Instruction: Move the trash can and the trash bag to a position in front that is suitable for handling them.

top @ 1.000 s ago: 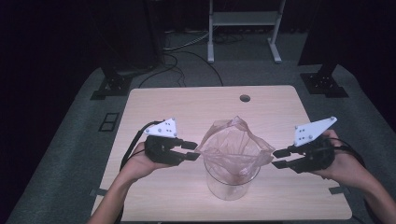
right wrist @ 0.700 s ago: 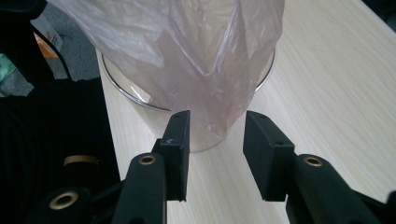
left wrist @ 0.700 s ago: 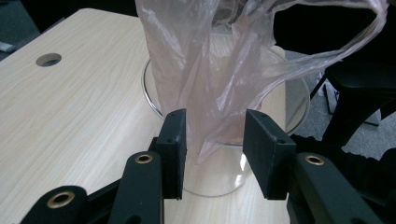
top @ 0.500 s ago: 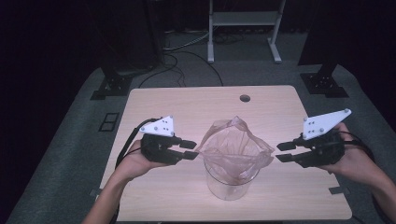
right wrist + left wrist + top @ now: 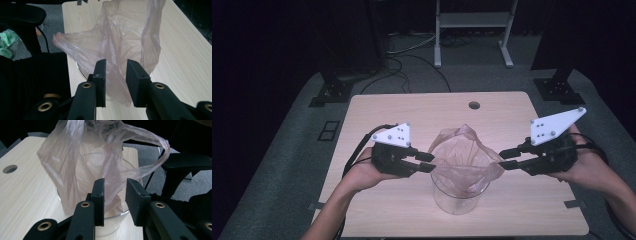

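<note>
A thin pinkish plastic bag (image 5: 464, 155) lines a clear round container (image 5: 457, 202) on the pale wooden table (image 5: 412, 115). The bag's rim stands up loose above the container. My left gripper (image 5: 426, 162) points at the bag's left edge, and my right gripper (image 5: 508, 159) points at its right edge. In the left gripper view the bag (image 5: 82, 157) hangs just beyond the left gripper (image 5: 115, 182). Film shows in the gap, and the pads do not press on it. The right gripper (image 5: 116, 63) stands the same way before the bag (image 5: 125, 32). Both pairs of jaws have just been closing.
A round cable hole (image 5: 474, 105) sits at the table's far middle. Black stand bases (image 5: 332, 92) and a white frame (image 5: 472, 30) stand on the dark floor behind. A black chair (image 5: 185, 167) is beside the table. Cables trail from both grippers.
Both hands have lifted a little beside the bag, the right one more clearly. Both pairs of jaws look slightly narrower. The bag and container have stayed in place.
</note>
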{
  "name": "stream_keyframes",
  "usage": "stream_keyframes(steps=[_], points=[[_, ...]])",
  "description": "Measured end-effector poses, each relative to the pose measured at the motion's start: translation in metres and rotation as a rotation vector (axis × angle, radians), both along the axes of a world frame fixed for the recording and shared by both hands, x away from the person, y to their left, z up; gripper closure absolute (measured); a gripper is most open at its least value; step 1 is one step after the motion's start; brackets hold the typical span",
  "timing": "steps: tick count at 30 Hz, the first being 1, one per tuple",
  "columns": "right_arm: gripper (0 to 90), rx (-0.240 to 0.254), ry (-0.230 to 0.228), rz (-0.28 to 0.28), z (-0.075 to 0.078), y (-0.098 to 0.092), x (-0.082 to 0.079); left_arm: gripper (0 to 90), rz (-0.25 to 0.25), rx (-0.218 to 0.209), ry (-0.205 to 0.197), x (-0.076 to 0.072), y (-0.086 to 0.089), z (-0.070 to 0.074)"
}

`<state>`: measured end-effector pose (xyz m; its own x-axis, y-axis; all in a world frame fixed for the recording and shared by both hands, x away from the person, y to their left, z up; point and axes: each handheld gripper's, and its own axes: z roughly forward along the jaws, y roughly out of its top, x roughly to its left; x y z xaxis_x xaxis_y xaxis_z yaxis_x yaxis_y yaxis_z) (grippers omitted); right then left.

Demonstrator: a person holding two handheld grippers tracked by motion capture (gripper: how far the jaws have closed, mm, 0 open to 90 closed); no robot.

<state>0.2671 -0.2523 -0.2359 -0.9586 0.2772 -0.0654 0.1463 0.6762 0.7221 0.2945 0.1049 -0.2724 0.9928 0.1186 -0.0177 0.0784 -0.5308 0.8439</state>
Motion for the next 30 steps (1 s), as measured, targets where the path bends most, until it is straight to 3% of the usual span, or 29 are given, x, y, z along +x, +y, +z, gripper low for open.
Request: stream_keyframes(steps=[9,15,21,24,30], points=[[72.8,-0.048,0.008,0.044,-0.007,0.031,0.013,73.8,-0.006,0.019,0.004,0.011,-0.028,-0.005],[74.3,-0.09,0.036,0.022,-0.025,0.043,0.03,73.8,0.083,0.082,-0.019,0.022,-0.043,-0.018],[74.4,-0.152,0.072,-0.02,-0.045,0.048,0.045,73.9,0.168,0.134,0.016,0.036,-0.04,-0.033],[74.4,-0.168,0.095,-0.033,-0.051,0.046,0.049,73.8,0.179,0.151,0.028,0.037,-0.038,-0.038],[75.3,-0.183,0.085,-0.081,-0.054,0.04,0.056,73.8,0.223,0.165,0.036,0.044,-0.034,-0.041]])
